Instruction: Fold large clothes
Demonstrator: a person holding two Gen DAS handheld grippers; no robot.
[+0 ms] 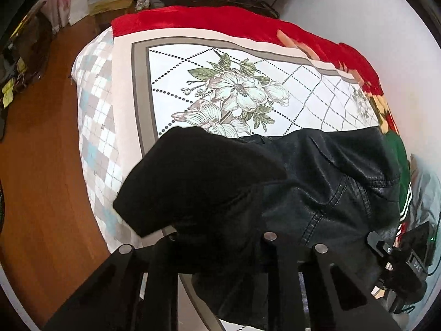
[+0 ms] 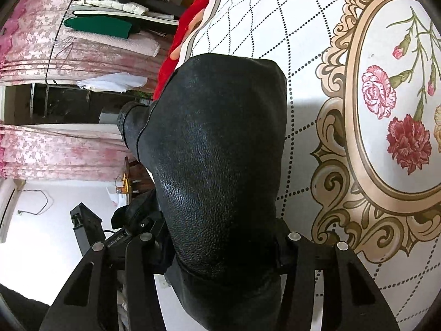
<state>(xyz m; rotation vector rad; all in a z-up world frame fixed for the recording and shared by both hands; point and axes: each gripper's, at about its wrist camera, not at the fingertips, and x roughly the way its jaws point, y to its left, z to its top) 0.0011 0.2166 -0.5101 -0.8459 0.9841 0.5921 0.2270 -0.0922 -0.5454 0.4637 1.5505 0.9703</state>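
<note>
A black leather jacket [image 1: 317, 171] lies bunched on the near part of a bed with a flower-print sheet [image 1: 237, 93]. Its matte black lining or hood [image 1: 198, 176] is turned out at the left. My left gripper [image 1: 220, 245] is shut on the jacket's near edge, and cloth hides the fingertips. In the right wrist view a thick fold of the jacket [image 2: 220, 138] fills the gap of my right gripper [image 2: 220, 248], which is shut on it and holds it off the sheet [image 2: 303, 41]. Each gripper shows at the edge of the other's view.
A red blanket [image 1: 206, 18] lies along the bed's far edge, and a green garment with white stripes [image 1: 402, 193] at the right. Wooden floor [image 1: 41, 138] runs beside the bed on the left. Hanging clothes [image 2: 110, 27] and pink curtains [image 2: 55, 151] stand beyond the bed.
</note>
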